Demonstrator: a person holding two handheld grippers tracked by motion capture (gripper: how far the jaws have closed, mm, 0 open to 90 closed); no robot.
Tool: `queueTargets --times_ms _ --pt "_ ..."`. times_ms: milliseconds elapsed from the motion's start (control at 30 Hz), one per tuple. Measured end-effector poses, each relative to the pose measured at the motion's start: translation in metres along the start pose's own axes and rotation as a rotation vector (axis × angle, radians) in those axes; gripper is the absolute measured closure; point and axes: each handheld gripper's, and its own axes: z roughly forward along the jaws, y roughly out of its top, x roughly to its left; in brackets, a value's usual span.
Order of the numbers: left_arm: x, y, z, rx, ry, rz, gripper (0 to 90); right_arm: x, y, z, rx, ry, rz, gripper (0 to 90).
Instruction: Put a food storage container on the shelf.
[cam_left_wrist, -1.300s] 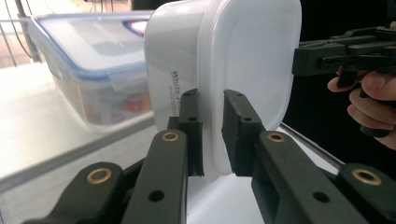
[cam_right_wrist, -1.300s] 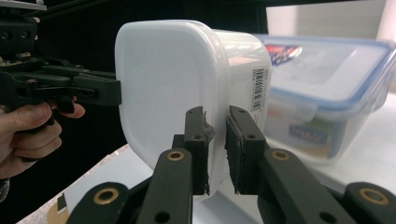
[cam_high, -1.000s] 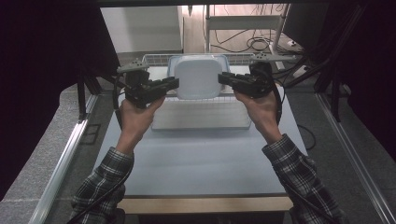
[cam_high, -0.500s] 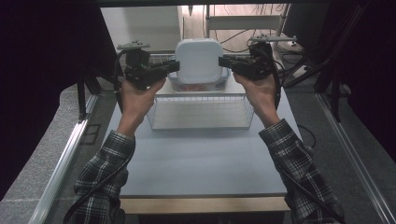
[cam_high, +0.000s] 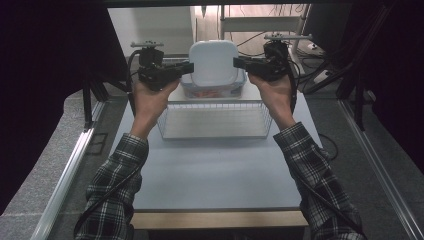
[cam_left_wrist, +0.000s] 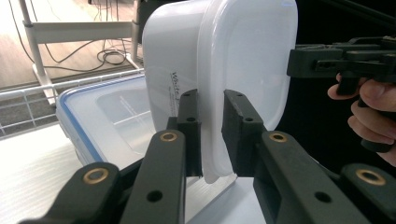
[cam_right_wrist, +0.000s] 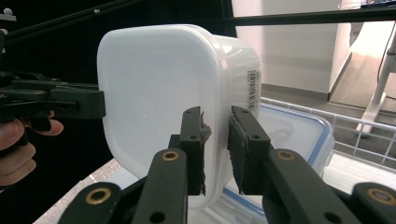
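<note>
White tub (cam_high: 214, 62) held up between both grippers, lid side toward the high camera; it hangs above a blue-rimmed box (cam_high: 212, 91) at the far end of the table (cam_high: 215, 170), past a wire basket (cam_high: 215, 120) at 12 o'clock from the person.

Left gripper (cam_high: 189, 68) sits at the tub's 9 o'clock edge, right gripper (cam_high: 237, 62) at its 3 o'clock edge; both point inward along one level line, so the tub spans them and neither hand is nearer.

In the left gripper view the pads (cam_left_wrist: 189, 122) pinch the tub's rim flange, jaws nearly together, clenched on thin plastic, though they have eased a little wider just now; tub (cam_left_wrist: 219, 65) stands on edge ahead of them, blue-rimmed box (cam_left_wrist: 107, 121) at 9 o'clock below.

In the right gripper view the pads (cam_right_wrist: 243, 140) clamp the opposite rim likewise, narrow gap, rim between them; tub (cam_right_wrist: 159, 93) fills 12 o'clock, box (cam_right_wrist: 294, 135) at 3 o'clock behind.

Judgement: next move turns on the tub staying square over the box; uneven lowering would tilt it.
</note>
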Motion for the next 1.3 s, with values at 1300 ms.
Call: queueTargets --times_ms 1300 --pt "0.019 0.017 0.027 0.015 0.08 -0.041 47.4 -0.009 0.007 0.025 0.031 -0.059 -0.02 52.0"
